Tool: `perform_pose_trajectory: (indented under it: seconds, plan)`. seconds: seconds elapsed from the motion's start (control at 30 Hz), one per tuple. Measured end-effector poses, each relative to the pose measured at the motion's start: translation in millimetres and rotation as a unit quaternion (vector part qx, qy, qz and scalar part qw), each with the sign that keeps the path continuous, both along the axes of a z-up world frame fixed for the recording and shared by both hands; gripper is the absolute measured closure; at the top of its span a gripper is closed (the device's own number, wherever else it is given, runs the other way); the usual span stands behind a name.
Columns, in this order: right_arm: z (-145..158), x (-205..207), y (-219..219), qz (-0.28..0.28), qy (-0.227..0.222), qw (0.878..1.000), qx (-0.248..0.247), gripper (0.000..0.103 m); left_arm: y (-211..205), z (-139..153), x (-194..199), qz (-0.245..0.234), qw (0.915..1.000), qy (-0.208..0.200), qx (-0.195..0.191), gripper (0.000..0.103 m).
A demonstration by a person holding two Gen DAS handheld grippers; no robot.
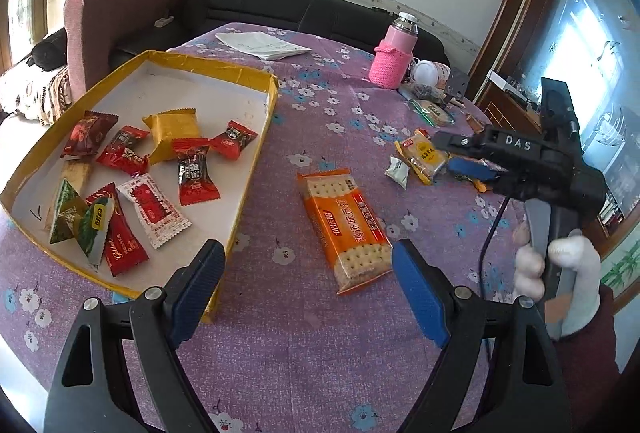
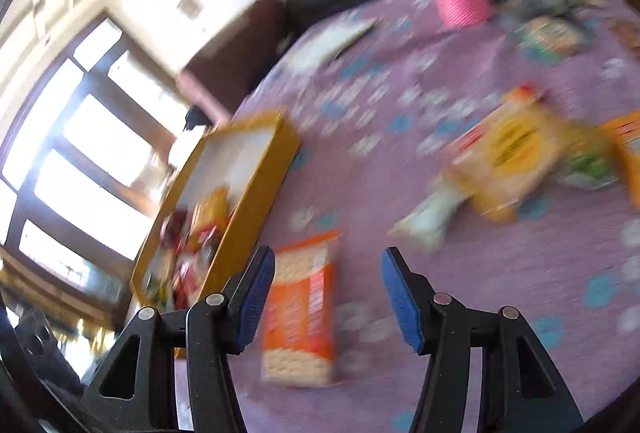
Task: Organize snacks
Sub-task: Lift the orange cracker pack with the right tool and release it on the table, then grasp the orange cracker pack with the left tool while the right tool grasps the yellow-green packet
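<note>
Your left gripper (image 1: 308,273) is spread wide with nothing between the blue pads (image 1: 200,285), hanging over the purple flowered tablecloth (image 1: 280,353) right at the near corner of the yellow-edged box (image 1: 256,169). The box sits on the left side of the table and already has a bunch of small wrapped snacks in it: red candy wrappers (image 1: 124,153), a yellow packet (image 1: 172,135), a couple of green triangular ones (image 1: 68,209) and a white-and-red wrapper (image 1: 154,211), all lying loose on the white bottom. The orange cracker pack (image 1: 346,229) lies flat on the cloth just outside the box, beside its right wall, and one end of it reaches in between your left fingers from that camera's angle without touching them. Further right there's a yellow biscuit pack (image 1: 424,153) with a small white sachet (image 1: 398,173) just beside it, both still on the cloth. Your right gripper (image 1: 474,157) is over by those, seen from the side in the left view, with your gloved hand (image 1: 560,273) on its handle. In the right wrist view, which is pretty smeared, that gripper (image 2: 328,297) is partly open with nothing pinched, and the cracker pack (image 2: 300,313) shows below between its fingers. A pink knitted-sleeve flask (image 1: 394,57) stands at the far side of the table, with some papers (image 1: 264,45) well off to its left.
</note>
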State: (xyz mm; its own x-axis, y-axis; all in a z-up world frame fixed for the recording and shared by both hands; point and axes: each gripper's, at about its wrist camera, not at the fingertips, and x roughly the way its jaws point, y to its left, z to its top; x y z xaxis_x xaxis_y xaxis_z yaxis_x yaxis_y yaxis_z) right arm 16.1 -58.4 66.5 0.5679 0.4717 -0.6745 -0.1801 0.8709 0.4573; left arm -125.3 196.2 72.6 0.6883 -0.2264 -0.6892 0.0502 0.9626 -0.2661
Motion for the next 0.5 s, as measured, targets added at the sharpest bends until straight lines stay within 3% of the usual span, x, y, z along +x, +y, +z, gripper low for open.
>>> perform_pose_trajectory:
  seconds: [0.13, 0.3, 0.5]
  plan:
    - [8.5, 15.8, -53.8, -0.102, -0.038, 0.988, -0.105, 0.042, -15.7, -9.1, 7.7, -0.024, 0.9995, 0.017, -0.012, 0.017]
    - [-19.0, 43.6, -61.8, -0.119, -0.014, 0.985, -0.125, 0.042, -27.4, -18.3, 20.5, -0.030, 0.9982, 0.045, -0.026, 0.017]
    - [-45.1, 61.3, -66.8, -0.131, 0.006, 0.984, -0.119, 0.048, -46.1, -22.1, 37.7, -0.030, 0.9982, 0.051, 0.014, 0.017]
